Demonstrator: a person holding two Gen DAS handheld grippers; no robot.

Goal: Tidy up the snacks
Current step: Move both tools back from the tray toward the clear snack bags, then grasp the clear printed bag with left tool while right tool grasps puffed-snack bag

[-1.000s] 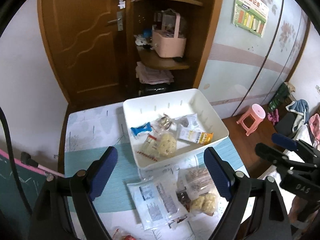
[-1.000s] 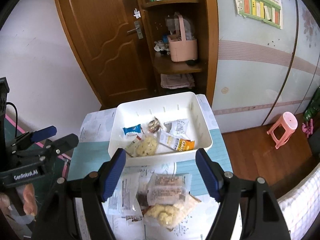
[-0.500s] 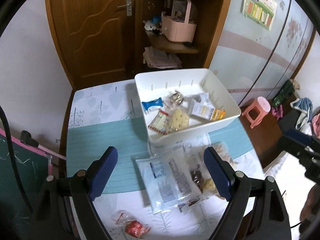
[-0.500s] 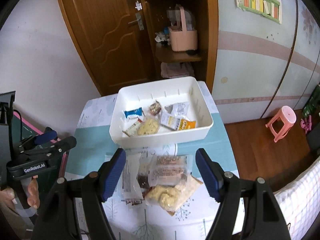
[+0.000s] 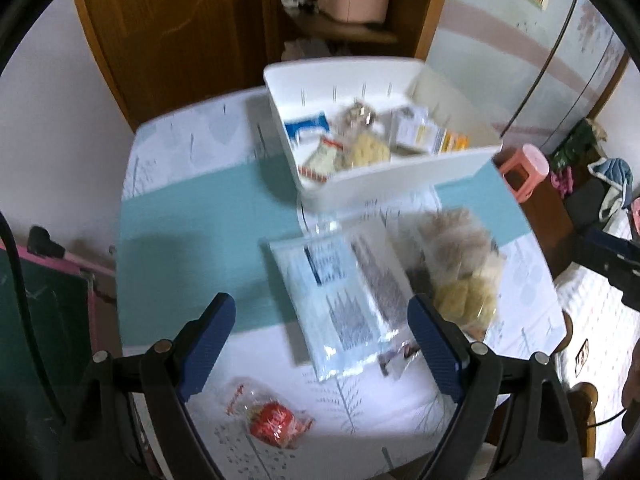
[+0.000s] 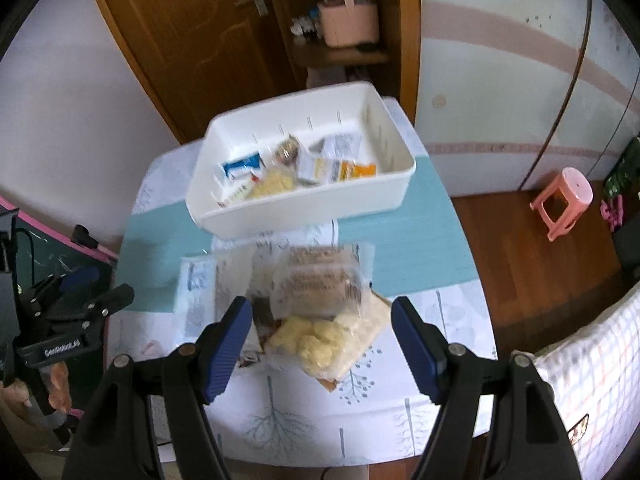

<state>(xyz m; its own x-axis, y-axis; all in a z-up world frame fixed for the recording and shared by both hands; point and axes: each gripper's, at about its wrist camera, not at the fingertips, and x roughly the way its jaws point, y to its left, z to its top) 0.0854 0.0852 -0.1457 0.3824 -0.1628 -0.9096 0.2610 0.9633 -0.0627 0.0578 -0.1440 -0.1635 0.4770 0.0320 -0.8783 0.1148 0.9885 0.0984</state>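
both tongs released, empty: left gripper (image 5: 322, 332), right gripper (image 6: 322, 326). i'd drop the right one straight onto the yellow snack bag (image 6: 320, 344), pinch its top, then carry it to the far white bin (image 6: 304, 210).

You get soft, even daylight and faint shadows, but motion blur smears the white plastic bin (image 5: 400, 184) and the clear-wrapped snack packets (image 6: 320, 304). Fisheye distortion bends the brown wooden door (image 6: 192, 40), and black vignetting rings both views.
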